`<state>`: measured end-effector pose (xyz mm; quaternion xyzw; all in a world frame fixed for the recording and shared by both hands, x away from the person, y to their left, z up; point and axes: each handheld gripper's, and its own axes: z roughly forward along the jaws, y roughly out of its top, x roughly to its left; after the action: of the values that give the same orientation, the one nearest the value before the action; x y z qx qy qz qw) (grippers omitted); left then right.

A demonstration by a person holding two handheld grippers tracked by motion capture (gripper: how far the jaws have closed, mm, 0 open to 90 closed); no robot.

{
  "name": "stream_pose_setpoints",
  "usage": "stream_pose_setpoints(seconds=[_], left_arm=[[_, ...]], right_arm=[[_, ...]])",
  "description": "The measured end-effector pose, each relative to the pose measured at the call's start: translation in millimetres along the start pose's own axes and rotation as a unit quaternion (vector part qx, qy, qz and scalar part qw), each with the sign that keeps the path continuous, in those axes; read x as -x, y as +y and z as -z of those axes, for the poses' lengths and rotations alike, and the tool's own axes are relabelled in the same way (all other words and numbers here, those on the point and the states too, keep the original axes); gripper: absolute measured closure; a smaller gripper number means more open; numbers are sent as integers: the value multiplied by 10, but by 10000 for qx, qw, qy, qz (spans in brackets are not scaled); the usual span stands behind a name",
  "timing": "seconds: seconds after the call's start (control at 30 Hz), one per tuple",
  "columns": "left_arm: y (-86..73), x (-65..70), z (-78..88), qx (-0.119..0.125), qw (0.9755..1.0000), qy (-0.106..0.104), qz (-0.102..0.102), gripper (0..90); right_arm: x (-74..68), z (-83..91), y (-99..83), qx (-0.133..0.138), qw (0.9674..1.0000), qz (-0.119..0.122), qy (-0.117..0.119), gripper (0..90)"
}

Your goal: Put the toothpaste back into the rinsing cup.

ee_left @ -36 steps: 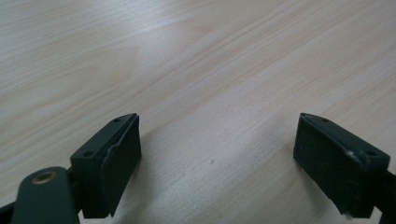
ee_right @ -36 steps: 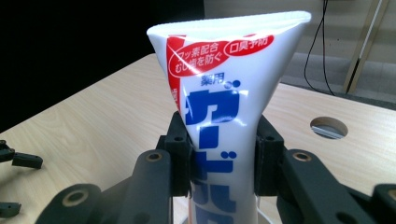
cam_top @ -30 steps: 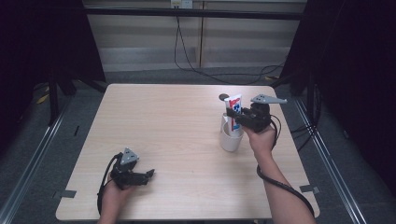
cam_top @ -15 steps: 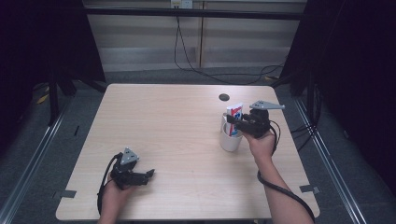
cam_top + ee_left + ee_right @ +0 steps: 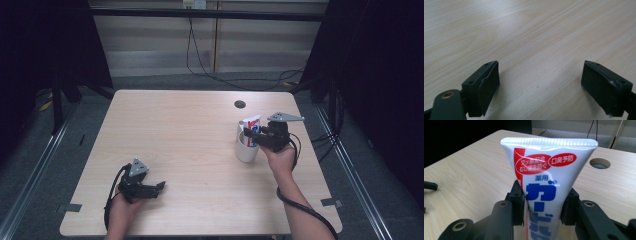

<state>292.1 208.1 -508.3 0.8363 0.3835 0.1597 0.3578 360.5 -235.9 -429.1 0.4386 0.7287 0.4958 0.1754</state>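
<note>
Over at the right side of the tabletop [image 5: 190, 130], the right gripper [image 5: 256, 134] has its fingers [image 5: 517, 195] against both sides of a toothpaste tube [image 5: 546, 177], which stands crimped end up in a white mug [image 5: 246, 147]. These fingers have just been easing apart a little, the tube still between them. Near the front left corner, the left gripper [image 5: 159, 186] rests low over bare wood, fingers [image 5: 487, 83] spread wide with nothing between them.
</note>
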Motion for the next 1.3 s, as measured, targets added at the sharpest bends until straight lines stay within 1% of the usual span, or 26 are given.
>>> stream_pose_setpoints(seconds=[0.17, 0.33, 0.43, 0.5, 0.53, 0.67, 0.73, 0.8, 0.87, 1.07, 1.3], left_arm=[[1, -1, 1, -8, 10000, -1, -7, 149], [0, 2, -1, 9, 10000, -4, 17, 149], [1, -1, 1, -8, 10000, -2, -6, 149], [0, 0, 1, -4, 10000, -2, -2, 149], [0, 2, -1, 5, 10000, -6, 12, 149], [0, 2, -1, 4, 10000, -5, 12, 149], [1, -2, 2, -16, 10000, -3, -15, 149], [0, 2, -1, 5, 10000, -4, 12, 149], [0, 2, -1, 4, 10000, -6, 12, 149], [0, 0, 1, -4, 10000, -2, -1, 149], [0, 2, -1, 5, 10000, -6, 12, 149]], right_arm=[[-3, -5, -22, -42, 10000, 14, -18, 610], [-7, -18, -50, -166, 9998, 63, -50, 600], [-5, -25, -76, -196, 9998, 60, -55, 595], [-13, -27, -89, -263, 9996, 93, -89, 586], [-13, -27, -95, -245, 9996, 113, -83, 584], [-9, -20, -95, -242, 9997, 71, -62, 575], [-15, -14, -91, -221, 9997, 79, -80, 551], [-17, -8, -78, -198, 9998, 54, -46, 526], [-36, -1, -58, -210, 9996, 122, -110, 494], [-48, 15, -31, -173, 9996, 145, -160, 342], [-80, 43, -29, -254, 9991, 281, -201, 299]])
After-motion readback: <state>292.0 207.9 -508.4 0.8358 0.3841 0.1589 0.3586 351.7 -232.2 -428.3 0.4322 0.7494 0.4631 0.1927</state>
